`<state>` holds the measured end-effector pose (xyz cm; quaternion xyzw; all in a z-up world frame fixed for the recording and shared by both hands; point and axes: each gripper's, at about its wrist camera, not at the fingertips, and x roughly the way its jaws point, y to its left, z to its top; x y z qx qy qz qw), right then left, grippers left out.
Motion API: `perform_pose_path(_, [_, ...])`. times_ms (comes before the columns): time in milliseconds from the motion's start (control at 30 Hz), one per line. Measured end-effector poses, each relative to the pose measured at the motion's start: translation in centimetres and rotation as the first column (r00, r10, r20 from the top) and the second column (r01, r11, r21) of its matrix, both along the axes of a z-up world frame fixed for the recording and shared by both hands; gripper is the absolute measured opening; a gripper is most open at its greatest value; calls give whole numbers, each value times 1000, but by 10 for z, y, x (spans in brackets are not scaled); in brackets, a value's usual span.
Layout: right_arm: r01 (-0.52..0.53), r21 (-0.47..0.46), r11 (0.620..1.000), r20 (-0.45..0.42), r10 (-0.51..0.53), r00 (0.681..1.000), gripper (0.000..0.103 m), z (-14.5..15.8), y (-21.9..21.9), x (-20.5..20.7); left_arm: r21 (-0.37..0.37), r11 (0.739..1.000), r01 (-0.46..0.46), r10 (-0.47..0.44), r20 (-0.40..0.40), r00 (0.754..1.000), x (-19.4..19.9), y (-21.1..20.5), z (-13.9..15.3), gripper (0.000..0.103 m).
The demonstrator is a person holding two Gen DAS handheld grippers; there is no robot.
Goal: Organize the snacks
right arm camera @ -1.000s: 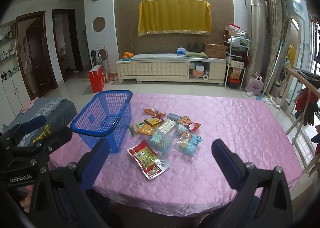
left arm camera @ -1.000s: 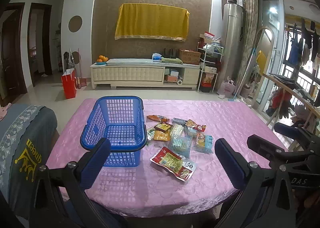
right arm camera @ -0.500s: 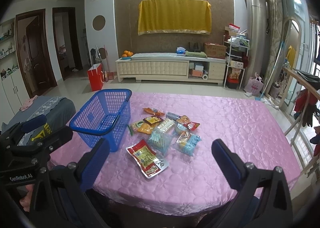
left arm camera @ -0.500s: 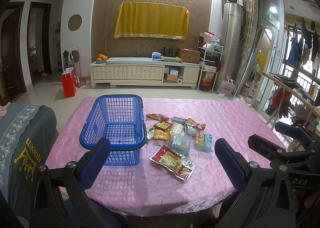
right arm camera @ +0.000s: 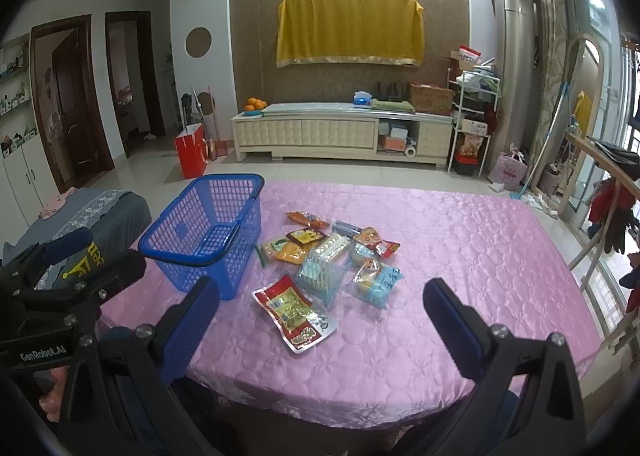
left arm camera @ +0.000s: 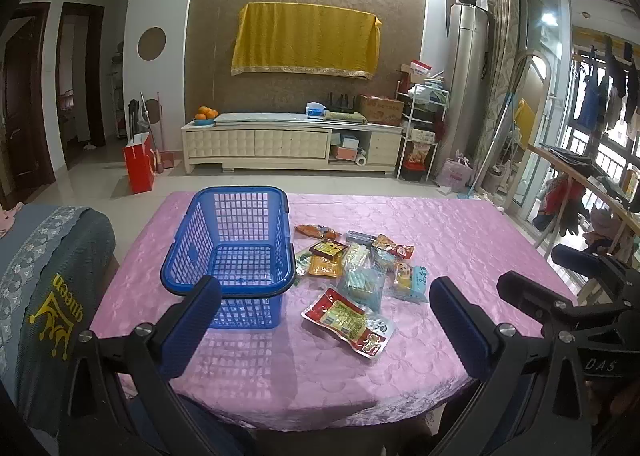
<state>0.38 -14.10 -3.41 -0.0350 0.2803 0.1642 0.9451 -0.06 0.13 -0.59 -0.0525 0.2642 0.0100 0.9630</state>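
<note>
An empty blue plastic basket [left arm camera: 236, 234] [right arm camera: 192, 252] stands on the pink tablecloth [left arm camera: 460, 232] [right arm camera: 460, 240], left of a pile of several snack packets [left arm camera: 360, 264] [right arm camera: 332, 252]. The nearest packet is red and yellow [left arm camera: 347, 319] [right arm camera: 294, 310]. My left gripper [left arm camera: 326, 326] is open and empty, held above the table's near edge in front of the basket. My right gripper [right arm camera: 320, 328] is open and empty, held near the front edge before the pile. Each gripper shows at the side of the other's view.
A chair with a grey cover [left arm camera: 44, 280] stands at the table's left side. A wooden rack with clothes [left arm camera: 580, 192] is to the right. A TV cabinet [left arm camera: 292, 144] and red bag [left arm camera: 139, 168] stand across the floor behind the table.
Both views have shifted very slightly; the basket and snacks appear a little closer. Both grippers stay open and nothing on the table has moved.
</note>
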Motion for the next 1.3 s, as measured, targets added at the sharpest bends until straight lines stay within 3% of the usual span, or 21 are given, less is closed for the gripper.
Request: perform_pose_path(1300, [-5, 8, 1000, -15, 5, 1000, 103, -2, 3, 4, -9, 1000, 3, -3, -8, 1000, -1, 2, -3, 103])
